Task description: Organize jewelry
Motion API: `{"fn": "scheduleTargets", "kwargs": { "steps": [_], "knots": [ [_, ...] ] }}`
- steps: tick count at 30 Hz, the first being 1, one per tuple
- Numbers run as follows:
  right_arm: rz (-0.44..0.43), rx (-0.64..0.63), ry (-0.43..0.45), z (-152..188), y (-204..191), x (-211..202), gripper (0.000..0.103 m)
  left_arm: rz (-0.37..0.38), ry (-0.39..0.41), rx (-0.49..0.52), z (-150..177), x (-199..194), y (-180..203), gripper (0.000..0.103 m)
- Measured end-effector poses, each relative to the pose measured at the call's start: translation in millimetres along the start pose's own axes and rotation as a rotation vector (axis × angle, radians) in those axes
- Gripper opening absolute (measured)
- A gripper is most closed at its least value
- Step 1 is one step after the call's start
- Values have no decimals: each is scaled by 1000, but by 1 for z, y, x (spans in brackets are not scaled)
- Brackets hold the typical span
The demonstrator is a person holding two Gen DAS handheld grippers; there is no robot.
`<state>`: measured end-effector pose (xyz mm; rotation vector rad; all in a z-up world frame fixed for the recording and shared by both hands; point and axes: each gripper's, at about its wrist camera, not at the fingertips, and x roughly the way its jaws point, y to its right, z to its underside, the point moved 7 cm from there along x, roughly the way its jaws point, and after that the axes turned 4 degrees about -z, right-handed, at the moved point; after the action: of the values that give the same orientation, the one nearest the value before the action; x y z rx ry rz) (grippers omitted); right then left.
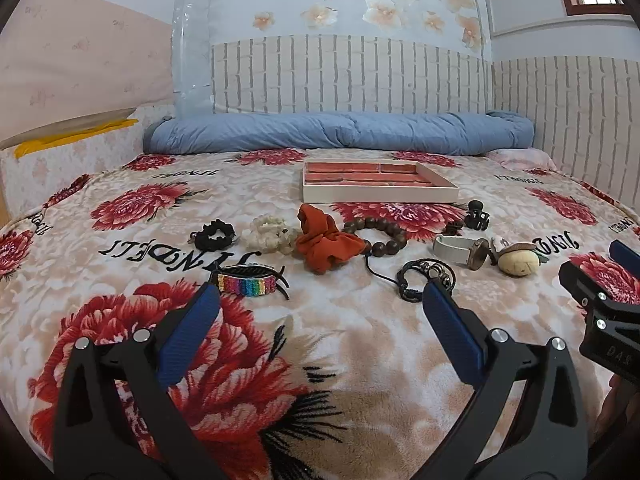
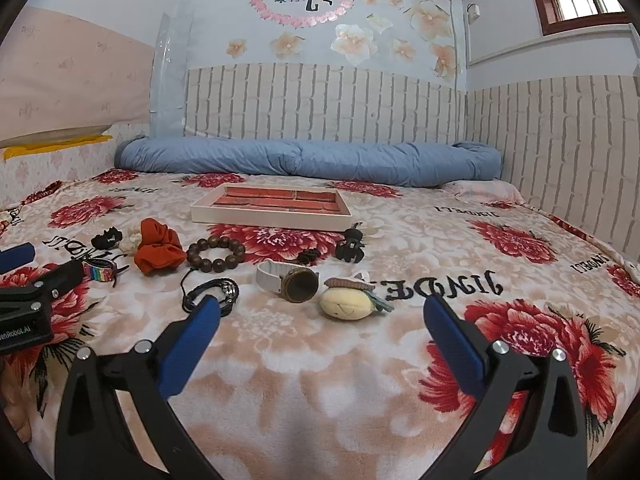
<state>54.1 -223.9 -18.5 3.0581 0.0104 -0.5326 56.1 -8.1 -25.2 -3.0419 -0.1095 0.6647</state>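
A white tray with red compartments [image 1: 316, 194] [image 2: 208, 213] lies on the bed, far middle. In front of it lie a black scrunchie [image 1: 214, 234], a cream scrunchie [image 1: 269, 232], an orange scrunchie [image 1: 322, 242] [image 2: 158, 250], a wooden bead bracelet [image 1: 380, 234] [image 2: 216, 254], a black claw clip [image 1: 476, 214] [image 2: 351, 245], a white-strap watch [image 1: 464, 251] [image 2: 288, 278], a beige plush clip [image 1: 519, 262] [image 2: 347, 302], a black cord bracelet [image 1: 424, 278] [image 2: 212, 292] and a rainbow hair clip [image 1: 248, 282] [image 2: 102, 270]. My left gripper [image 1: 320, 304] and right gripper [image 2: 320, 314] are open, empty, above the blanket.
The floral blanket [image 1: 340, 340] covers the bed. A rolled blue quilt [image 1: 340, 132] lies along the back wall. Brick-pattern walls close the back and right. The right gripper shows at the left wrist view's right edge [image 1: 608, 280].
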Motion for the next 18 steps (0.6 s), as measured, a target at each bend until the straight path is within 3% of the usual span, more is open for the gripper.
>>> {"fn": "scheduleTargets", "kwargs": {
  "steps": [18],
  "knots": [
    [3, -5, 0, 0, 0, -1, 99, 3, -7, 2, 1, 3, 1, 98]
  ]
}}
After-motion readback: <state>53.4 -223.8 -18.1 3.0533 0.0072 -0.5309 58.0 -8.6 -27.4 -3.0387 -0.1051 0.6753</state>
